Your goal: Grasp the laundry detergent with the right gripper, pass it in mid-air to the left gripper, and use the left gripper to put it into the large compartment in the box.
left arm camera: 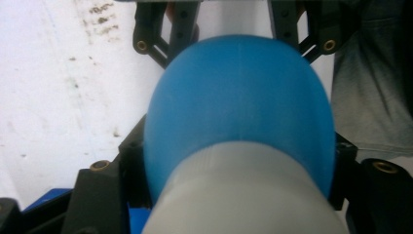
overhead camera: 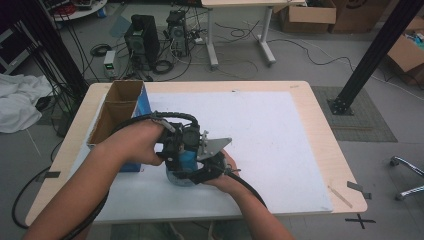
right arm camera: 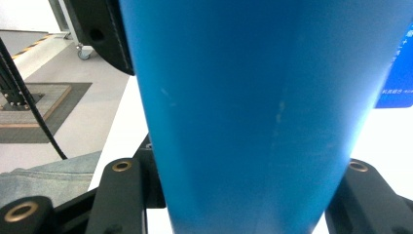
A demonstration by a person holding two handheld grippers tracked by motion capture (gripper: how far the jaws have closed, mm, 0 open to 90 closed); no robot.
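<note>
Left gripper (overhead camera: 176,150) clamped blue bottle's (left arm camera: 238,112) white-capped end; right gripper (overhead camera: 210,162) pinched body opposite; long axis ran between jaws.

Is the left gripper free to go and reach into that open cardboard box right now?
Probably not yet. The left gripper looks closed on the blue bottle, which the right gripper seems to grip too. The cardboard box sits close beside it, open-topped, with nothing between.

A blue bottle (left arm camera: 241,112) with a white end fills the frame's centre, black jaws pressed against both sides.
</note>
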